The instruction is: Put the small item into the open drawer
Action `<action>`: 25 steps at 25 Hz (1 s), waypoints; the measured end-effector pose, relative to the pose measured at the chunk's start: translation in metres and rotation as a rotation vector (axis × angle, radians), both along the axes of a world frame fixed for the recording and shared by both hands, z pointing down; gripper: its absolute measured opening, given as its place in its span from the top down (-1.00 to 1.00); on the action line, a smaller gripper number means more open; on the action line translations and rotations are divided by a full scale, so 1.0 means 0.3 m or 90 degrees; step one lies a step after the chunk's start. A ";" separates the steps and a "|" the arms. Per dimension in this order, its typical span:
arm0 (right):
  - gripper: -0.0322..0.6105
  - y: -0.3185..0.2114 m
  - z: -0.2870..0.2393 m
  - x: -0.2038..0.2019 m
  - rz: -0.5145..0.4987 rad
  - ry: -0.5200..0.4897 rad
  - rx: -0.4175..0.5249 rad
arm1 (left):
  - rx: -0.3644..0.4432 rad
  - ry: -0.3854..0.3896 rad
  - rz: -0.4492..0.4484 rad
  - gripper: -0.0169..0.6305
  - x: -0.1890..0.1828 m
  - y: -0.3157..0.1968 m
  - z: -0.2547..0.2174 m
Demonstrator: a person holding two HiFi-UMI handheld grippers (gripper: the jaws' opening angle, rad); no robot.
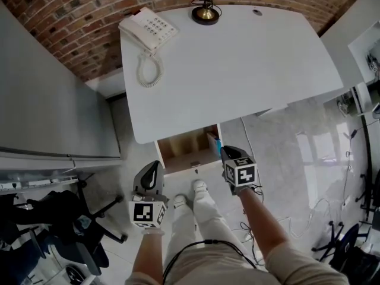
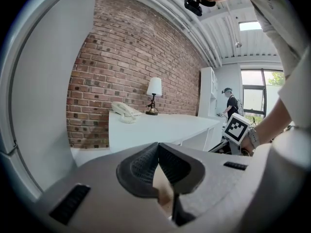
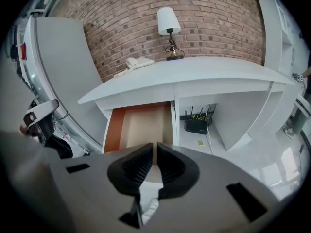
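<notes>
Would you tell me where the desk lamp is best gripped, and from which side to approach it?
Take the lamp by its thin upright stem, between the wide white shade and the round brass base. Come in level from the desk's front edge: the brick wall stands close behind, and shade and base look too broad.

Table [image 1: 237,64]: white, bearing lamp [image 1: 206,12] and telephone [image 1: 148,29]
Wall [image 1: 65,22]: red brick, behind the table
Floor [image 1: 285,159]: pale, glossy
Window [image 2: 252,89]: daylight, far end
Chair [image 1: 65,215]: black, left
</notes>
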State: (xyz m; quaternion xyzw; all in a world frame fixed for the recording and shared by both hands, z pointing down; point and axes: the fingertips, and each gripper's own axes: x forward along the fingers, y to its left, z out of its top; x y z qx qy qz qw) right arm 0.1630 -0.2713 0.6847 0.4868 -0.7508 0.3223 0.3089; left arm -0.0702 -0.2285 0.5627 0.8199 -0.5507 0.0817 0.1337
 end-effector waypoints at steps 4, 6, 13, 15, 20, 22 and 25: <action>0.88 0.015 -0.079 -0.021 -0.015 -0.013 0.034 | 0.010 -0.005 0.004 0.93 -0.014 0.004 -0.038; 0.88 0.020 -0.119 -0.029 -0.025 -0.022 0.052 | 0.016 -0.007 0.006 0.93 -0.018 0.006 -0.058; 0.88 0.030 -0.275 -0.063 -0.044 -0.072 0.105 | 0.032 -0.009 0.019 0.93 -0.022 0.013 -0.128; 0.88 0.032 -0.328 -0.076 -0.056 -0.084 0.128 | 0.038 -0.009 0.019 0.93 -0.025 0.015 -0.154; 0.88 0.047 -0.432 -0.091 -0.081 -0.102 0.170 | 0.055 -0.003 0.012 0.93 -0.024 0.017 -0.219; 0.88 0.052 -0.475 -0.097 -0.089 -0.108 0.189 | 0.066 -0.002 0.016 0.93 -0.018 0.017 -0.248; 0.88 0.061 -0.537 -0.111 -0.101 -0.119 0.217 | 0.079 0.001 0.018 0.93 -0.016 0.022 -0.288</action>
